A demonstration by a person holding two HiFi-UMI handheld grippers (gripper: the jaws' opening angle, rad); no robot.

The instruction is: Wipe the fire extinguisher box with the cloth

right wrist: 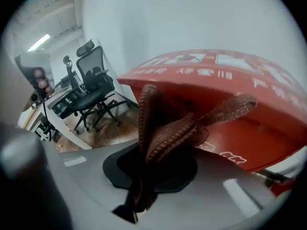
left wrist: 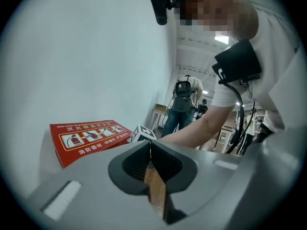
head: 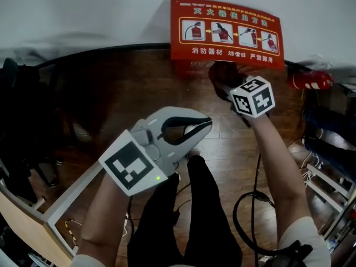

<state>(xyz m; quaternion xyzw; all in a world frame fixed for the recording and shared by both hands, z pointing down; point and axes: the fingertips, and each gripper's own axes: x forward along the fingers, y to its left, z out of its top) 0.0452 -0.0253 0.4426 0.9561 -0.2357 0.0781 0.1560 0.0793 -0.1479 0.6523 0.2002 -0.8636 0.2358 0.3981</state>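
over wood floor [head: 111, 88], right gripper [head: 229, 87] grips cloth [right wrist: 165, 131].

— Which colours are seen on the fire extinguisher box [head: 226, 32]?
— Red is shown all over it, with pale lettering and a row of four white pictogram panels printed on the lid.
— And on the cloth [right wrist: 172, 128]?
— A reddish brown is seen, worked in a ribbed weave.
— How is the left gripper [head: 207, 124] coloured?
— Its shell is finished in light grey. Its marker cube [head: 133, 168] is patterned with black squares on white.
— And the surroundings?
— The floor [head: 111, 88] is laid in dark brown wood planks, the wall [head: 83, 10] is painted white, and a fire extinguisher [head: 308, 81] is coloured red.
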